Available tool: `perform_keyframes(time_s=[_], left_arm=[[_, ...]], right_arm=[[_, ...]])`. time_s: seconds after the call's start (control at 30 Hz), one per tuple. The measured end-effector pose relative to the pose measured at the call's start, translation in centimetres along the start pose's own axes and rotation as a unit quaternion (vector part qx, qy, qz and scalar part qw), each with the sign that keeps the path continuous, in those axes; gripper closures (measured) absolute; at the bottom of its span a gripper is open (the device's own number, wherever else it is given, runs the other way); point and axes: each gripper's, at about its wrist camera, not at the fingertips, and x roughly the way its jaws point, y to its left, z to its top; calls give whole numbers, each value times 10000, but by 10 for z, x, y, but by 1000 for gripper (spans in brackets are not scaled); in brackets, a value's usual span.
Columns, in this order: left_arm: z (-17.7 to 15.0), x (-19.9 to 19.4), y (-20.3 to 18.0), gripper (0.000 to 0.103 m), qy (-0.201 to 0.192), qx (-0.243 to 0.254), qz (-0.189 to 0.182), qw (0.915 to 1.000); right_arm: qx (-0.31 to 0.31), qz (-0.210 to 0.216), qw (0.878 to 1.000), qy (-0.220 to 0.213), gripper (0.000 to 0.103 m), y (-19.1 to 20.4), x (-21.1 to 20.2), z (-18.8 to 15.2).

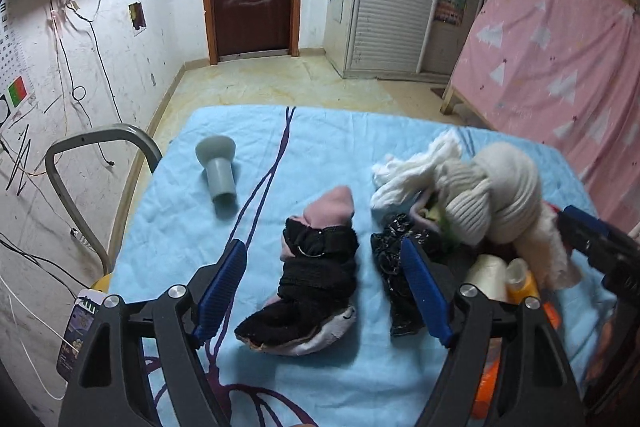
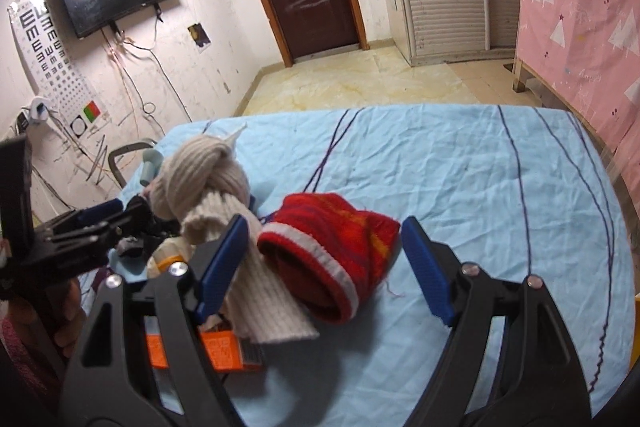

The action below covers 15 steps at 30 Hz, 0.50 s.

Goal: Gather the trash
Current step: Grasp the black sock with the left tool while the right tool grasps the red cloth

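Observation:
My left gripper stands open over the blue sheet, its blue pads on either side of a black and pink bundle of cloth without touching it. A crumpled black bag lies by the right pad. A knotted cream knit and white cloth lie beyond, with a pale roll and a yellow bottle beside them. My right gripper is open around a red striped knit hat. An orange packet lies under its left finger.
A grey mushroom-shaped object lies on the sheet at the far left. A metal chair back stands off the bed's left edge, next to a wall with hanging cables. A pink sheet hangs at the right. The left gripper shows in the right wrist view.

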Motion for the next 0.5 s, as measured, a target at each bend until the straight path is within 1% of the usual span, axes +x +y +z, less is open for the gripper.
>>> perform_keyframes(time_s=[0.07, 0.13, 0.2, 0.23, 0.27, 0.3, 0.37, 0.43, 0.47, 0.5], left_arm=[[-1, 3, 1, 33, -33, 7, 99, 9999], [-1, 5, 0, 33, -36, 20, 110, 9999], [-2, 8, 0, 44, 22, 15, 36, 10000], [-3, 11, 1, 53, 104, -16, -70, 9999], [-4, 16, 2, 62, 203, -70, -199, 9996], [-6, 19, 3, 65, 274, -115, -229, 9993], [-7, 20, 5, 73, 227, -129, -113, 9996], [-8, 18, 6, 74, 206, -200, -190, 9994], [-9, 17, 8, 75, 203, -221, -204, 9993], [-9, 16, 7, 75, 189, -231, -190, 9994]], right_arm=[[80, -15, 9999, 70, 27, -1, 5, 1], [126, -13, 9999, 110, 27, -3, 9, 1], [174, 32, 9997, 147, 27, -6, 11, 2], [200, 60, 9997, 162, 29, -7, 12, 1], [222, 120, 9995, 176, 42, -8, 13, 1], [241, 198, 9993, 199, 49, -9, 14, 1], [242, 280, 9990, 239, 71, -10, 15, 1], [240, 254, 9992, 195, 83, -10, 13, 0], [248, 257, 9992, 154, 86, -10, 10, 0], [240, 246, 9994, 106, 87, -10, 8, -1]])
